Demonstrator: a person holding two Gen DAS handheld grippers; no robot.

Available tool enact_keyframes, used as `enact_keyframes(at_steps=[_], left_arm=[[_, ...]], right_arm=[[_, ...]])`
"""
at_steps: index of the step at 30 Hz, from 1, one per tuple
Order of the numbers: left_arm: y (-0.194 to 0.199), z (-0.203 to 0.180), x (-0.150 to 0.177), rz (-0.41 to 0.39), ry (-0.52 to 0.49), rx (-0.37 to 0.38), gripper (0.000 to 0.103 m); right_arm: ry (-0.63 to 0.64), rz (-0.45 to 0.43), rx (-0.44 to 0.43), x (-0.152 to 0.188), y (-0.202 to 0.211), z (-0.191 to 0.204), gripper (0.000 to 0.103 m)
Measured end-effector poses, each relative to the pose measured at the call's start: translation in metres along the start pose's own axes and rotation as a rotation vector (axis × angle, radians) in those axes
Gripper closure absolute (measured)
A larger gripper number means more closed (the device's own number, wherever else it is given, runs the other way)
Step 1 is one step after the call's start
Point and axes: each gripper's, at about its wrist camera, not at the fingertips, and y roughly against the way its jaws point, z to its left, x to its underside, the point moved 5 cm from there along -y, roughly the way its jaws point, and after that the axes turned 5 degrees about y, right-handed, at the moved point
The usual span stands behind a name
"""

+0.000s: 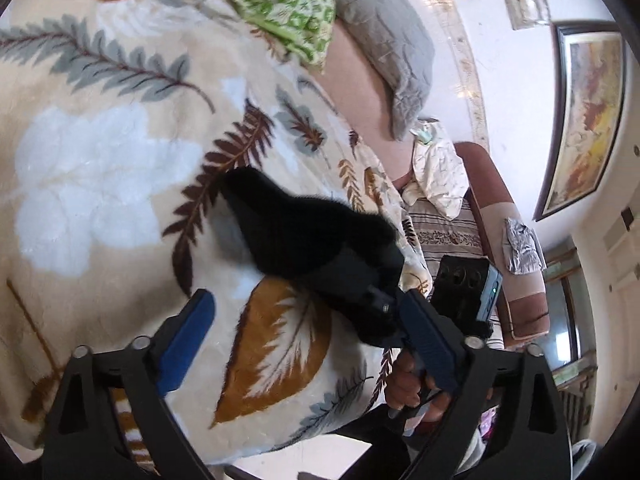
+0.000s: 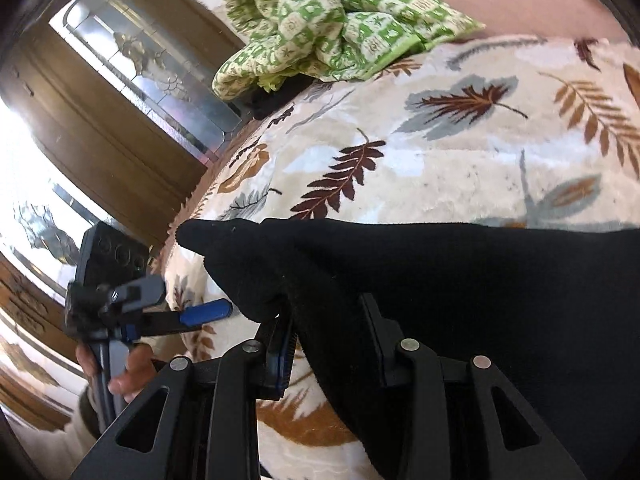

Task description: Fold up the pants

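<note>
Black pants (image 1: 288, 220) (image 2: 480, 280) lie bunched on a leaf-print blanket (image 1: 100, 160) (image 2: 440, 152). My right gripper (image 2: 328, 320) is shut on a thick fold of the pants, and cloth fills the gap between its fingers. In the left wrist view the right gripper (image 1: 352, 280) comes in from the right with the pants draped over its tips. My left gripper (image 1: 306, 300) stands wide open with nothing between its blue pads (image 1: 188, 340), just short of the pants. One blue fingertip (image 2: 206, 312) of the left gripper shows beside the pants' pointed corner.
A green patterned cloth (image 1: 288, 0) (image 2: 332, 24) lies crumpled at the far end of the blanket, next to a grey pillow (image 1: 392, 52). A brown armchair (image 1: 504, 240) stands beyond the bed's edge. A wooden door with glass (image 2: 120, 100) is at the left. Hands (image 1: 412, 392) (image 2: 124, 372) hold the grippers' handles.
</note>
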Motion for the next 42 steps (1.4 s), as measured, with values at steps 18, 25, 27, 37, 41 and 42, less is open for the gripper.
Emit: enact_keyframes(at_steps=[18, 25, 27, 37, 41, 42], left_arm=[[-0.04, -0.005, 0.01, 0.097, -0.023, -0.034, 0.0], [-0.051, -0.028, 0.019, 0.11, -0.206, -0.131, 0.059], [-0.045, -0.027, 0.014, 0.083, -0.206, -0.145, 0.067], [-0.023, -0.01, 0.0, 0.027, -0.231, -0.281, 0.072], [-0.023, 0.004, 0.002, 0.031, -0.222, -0.367, 0.065], [-0.018, 0.0, 0.001, 0.005, -0.247, -0.376, 0.065]], right_arm=[[0.381, -0.007, 0.249, 0.052, 0.033, 0.029, 0.037], [0.572, 0.007, 0.456, 0.076, 0.005, 0.03, 0.065], [0.54, -0.011, 0.447, 0.069, 0.006, 0.029, 0.083], [0.518, -0.032, 0.403, 0.049, -0.003, 0.046, 0.085], [0.491, -0.018, 0.373, 0.06, -0.009, 0.042, 0.064], [0.481, -0.018, 0.352, 0.062, -0.003, 0.043, 0.053]])
